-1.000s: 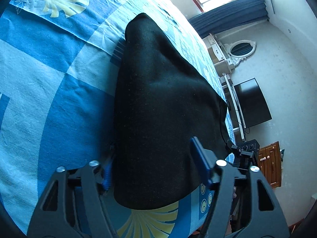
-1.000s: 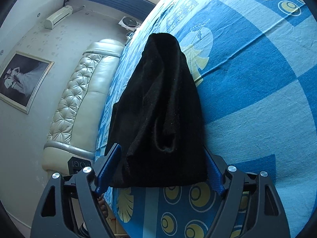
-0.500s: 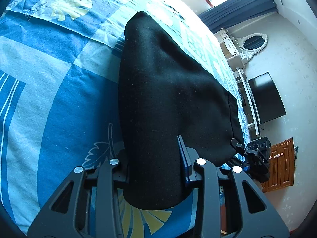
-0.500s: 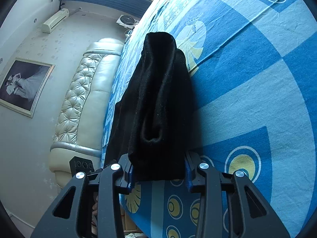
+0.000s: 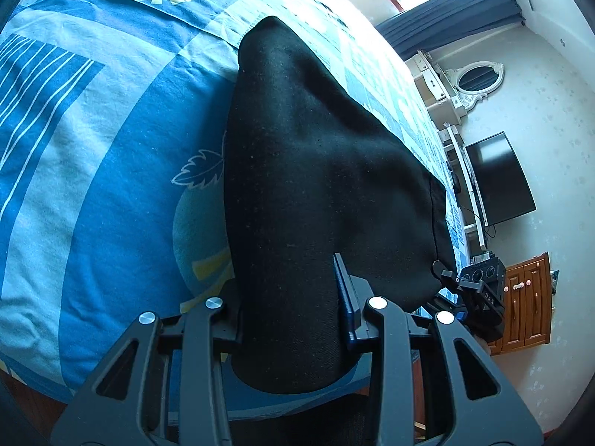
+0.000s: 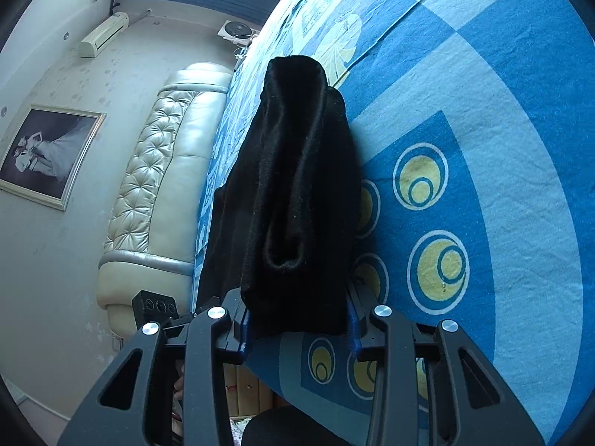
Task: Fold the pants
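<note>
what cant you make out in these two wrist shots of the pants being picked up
- Left wrist view: the left gripper has one finger buried behind the black pants.
- Right wrist view: the right gripper has its pads mostly covered by the bunched cloth.
- Either view: waistband or leg end held cannot be told; the cloth is plain black.

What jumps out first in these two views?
The black fabric pants, bunched into a dark mound filling the centre of both views, near end pinched in the left hand-held gripper and right hand-held gripper. Beneath lies a bright blue patterned bedsheet.
</note>
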Demonstrator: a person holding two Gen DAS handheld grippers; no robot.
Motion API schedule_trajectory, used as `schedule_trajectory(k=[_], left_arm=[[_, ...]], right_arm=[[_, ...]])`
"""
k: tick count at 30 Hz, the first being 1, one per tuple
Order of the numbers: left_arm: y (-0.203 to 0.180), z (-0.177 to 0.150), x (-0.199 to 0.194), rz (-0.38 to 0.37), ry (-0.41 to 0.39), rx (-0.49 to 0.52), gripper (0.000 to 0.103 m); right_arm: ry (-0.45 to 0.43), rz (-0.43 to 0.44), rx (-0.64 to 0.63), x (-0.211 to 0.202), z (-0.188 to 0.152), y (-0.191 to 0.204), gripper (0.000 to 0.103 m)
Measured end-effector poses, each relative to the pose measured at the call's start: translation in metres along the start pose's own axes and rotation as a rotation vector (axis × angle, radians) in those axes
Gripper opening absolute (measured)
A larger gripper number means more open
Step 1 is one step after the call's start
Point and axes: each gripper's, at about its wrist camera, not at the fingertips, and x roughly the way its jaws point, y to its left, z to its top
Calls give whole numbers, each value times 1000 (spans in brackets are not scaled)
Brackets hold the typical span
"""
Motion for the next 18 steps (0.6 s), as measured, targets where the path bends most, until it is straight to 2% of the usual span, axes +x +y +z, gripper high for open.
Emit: schedule_trajectory(k=[8,11,14,16,18], left_arm=[[2,-5,0,-4,-2,15,37],[0,2,3,-9,-8,25,42],[1,-1,3,10,-27,23,53],[3,-3,2,15,-38,17,59],[5,-6,3,11,-39,4,59]], right_arm=[[-3,6,8,-3,-10,-4,38],[-7,8,27,-4,-8,-10,48],[-19,23,31,-4,-9,-9,56],[-28,22,27,-4,-10,-10,57],[-32,16,26,-3,-10,-10,57]])
